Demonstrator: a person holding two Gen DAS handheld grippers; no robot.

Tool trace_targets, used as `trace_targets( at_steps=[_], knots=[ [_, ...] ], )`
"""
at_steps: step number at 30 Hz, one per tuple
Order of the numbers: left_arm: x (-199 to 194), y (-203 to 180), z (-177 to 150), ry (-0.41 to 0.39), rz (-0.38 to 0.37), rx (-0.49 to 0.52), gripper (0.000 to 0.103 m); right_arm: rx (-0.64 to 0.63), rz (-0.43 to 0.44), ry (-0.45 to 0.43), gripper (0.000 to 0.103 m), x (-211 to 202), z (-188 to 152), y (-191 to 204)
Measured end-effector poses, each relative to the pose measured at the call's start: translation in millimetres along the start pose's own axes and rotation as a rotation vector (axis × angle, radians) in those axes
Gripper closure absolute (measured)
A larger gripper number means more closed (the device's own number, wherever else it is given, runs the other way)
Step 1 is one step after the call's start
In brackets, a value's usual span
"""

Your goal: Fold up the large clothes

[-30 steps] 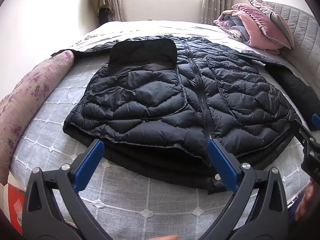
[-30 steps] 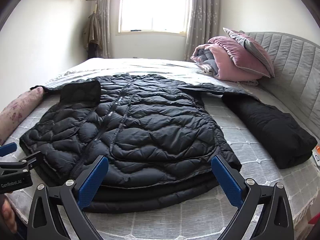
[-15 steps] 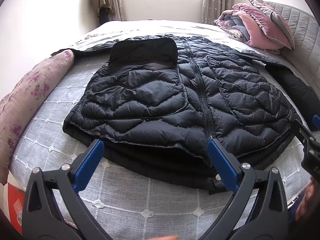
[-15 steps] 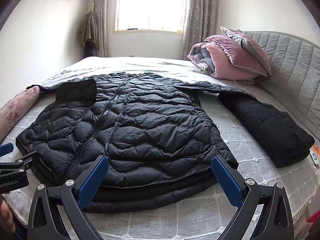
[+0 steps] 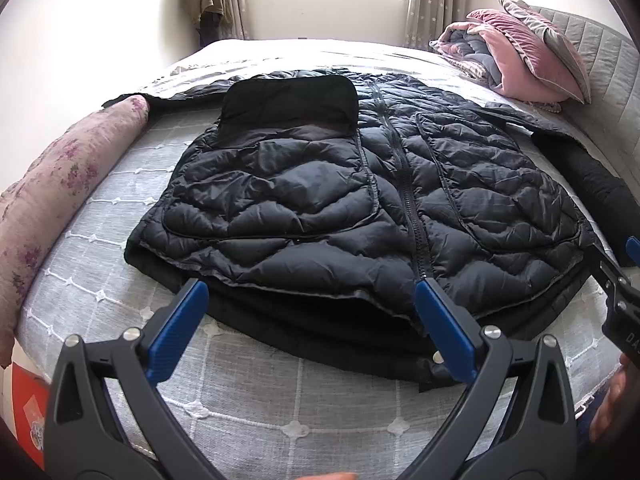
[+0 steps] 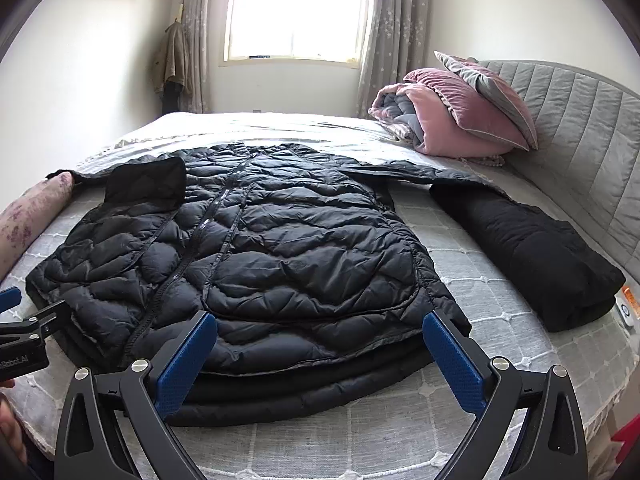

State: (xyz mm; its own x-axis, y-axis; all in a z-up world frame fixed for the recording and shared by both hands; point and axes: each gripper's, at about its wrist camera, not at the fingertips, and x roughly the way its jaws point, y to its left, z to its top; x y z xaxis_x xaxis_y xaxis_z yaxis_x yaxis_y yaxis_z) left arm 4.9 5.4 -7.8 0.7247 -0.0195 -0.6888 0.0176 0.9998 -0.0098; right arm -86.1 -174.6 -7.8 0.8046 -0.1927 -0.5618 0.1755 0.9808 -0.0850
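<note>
A large black quilted puffer jacket (image 5: 320, 200) lies flat on the bed, zipper up, hem towards me; it also shows in the right wrist view (image 6: 260, 260). One sleeve cuff is folded over its left chest (image 5: 288, 108). My left gripper (image 5: 312, 312) is open and empty, just above the hem's left half. My right gripper (image 6: 320, 344) is open and empty, just above the hem's right half. Each gripper's side shows at the edge of the other's view.
A folded black garment (image 6: 528, 248) lies on the bed to the right. A floral bolster (image 5: 52, 184) lies along the left edge. Pink and grey bedding (image 6: 452, 116) is piled against the grey headboard (image 6: 580, 128). The grey mattress cover (image 5: 280, 392) shows in front.
Both grippers have lifted and tilted slightly; the jacket sits a little lower in both views. Nothing was grasped and the jacket has not moved.
</note>
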Motion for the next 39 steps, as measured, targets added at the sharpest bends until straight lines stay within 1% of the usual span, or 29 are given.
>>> trace_targets(
  at_steps=[3,7,8,10,12,15,19,21,23,26,29,31,32,33,34,35,36,38,39],
  knots=[
    [1.5,1.4,0.8,0.003,-0.013,-0.014,0.000,0.001,-0.001,0.000,0.000,0.2,0.0,-0.3],
    [3.9,7.4,2.5,0.007,-0.003,-0.028,0.000,0.000,-0.007,0.004,0.000,1.7,-0.2,-0.1],
    [6.2,10.4,3.4,0.018,-0.011,-0.037,0.000,0.001,-0.008,0.006,0.000,2.2,-0.2,-0.1],
    [9.8,16.9,6.0,0.023,-0.001,-0.037,0.000,0.002,-0.011,0.008,0.000,3.6,-0.6,-1.0],
    [12.9,27.5,9.4,0.024,0.022,-0.059,0.000,0.009,-0.020,0.015,0.000,6.9,-0.7,-3.2],
    [18.8,48.9,15.5,0.029,0.045,-0.110,0.000,0.022,-0.029,0.039,0.000,13.3,-1.4,-8.3],
    [26.0,81.8,20.7,0.055,0.047,-0.189,0.000,0.053,-0.044,0.058,0.000,19.5,-0.2,-19.4],
    [33.0,101.5,21.5,0.089,0.023,-0.248,0.000,0.071,-0.053,0.067,0.000,22.5,0.8,-26.9],
    [44.1,119.2,21.8,0.146,0.003,-0.315,0.000,0.094,-0.057,0.087,0.000,28.4,1.4,-35.9],
    [54.2,142.3,19.5,0.197,0.025,-0.391,0.000,0.176,-0.048,0.146,0.000,41.5,0.4,-56.7],
    [70.8,163.0,15.8,0.248,-0.011,-0.483,0.001,0.329,-0.002,0.191,0.000,53.6,-4.8,-84.9],
    [83.8,172.4,10.7,0.299,-0.031,-0.546,0.005,0.432,0.031,0.213,0.000,62.4,-9.3,-101.5],
    [88.9,174.5,8.9,0.323,-0.031,-0.566,0.007,0.463,0.051,0.225,0.001,68.2,-10.6,-106.5],
    [93.5,176.2,7.4,0.340,-0.026,-0.580,0.009,0.487,0.066,0.244,0.003,74.5,-11.5,-111.3],
    [97.6,176.6,7.1,0.348,-0.027,-0.588,0.010,0.504,0.074,0.259,0.008,80.2,-11.8,-115.4],
    [99.8,175.5,8.5,0.348,-0.026,-0.587,0.010,0.515,0.077,0.269,0.013,84.2,-11.6,-117.7],
    [101.2,172.9,11.2,0.340,-0.024,-0.578,0.012,0.533,0.082,0.282,0.015,89.8,-11.4,-122.4],
    [103.7,169.7,15.4,0.326,-0.021,-0.558,0.018,0.568,0.092,0.290,0.021,97.0,-11.2,-130.2],
    [105.8,166.7,17.5,0.321,-0.016,-0.544,0.023,0.578,0.095,0.294,0.022,99.9,-11.5,-132.0]
  ],
)
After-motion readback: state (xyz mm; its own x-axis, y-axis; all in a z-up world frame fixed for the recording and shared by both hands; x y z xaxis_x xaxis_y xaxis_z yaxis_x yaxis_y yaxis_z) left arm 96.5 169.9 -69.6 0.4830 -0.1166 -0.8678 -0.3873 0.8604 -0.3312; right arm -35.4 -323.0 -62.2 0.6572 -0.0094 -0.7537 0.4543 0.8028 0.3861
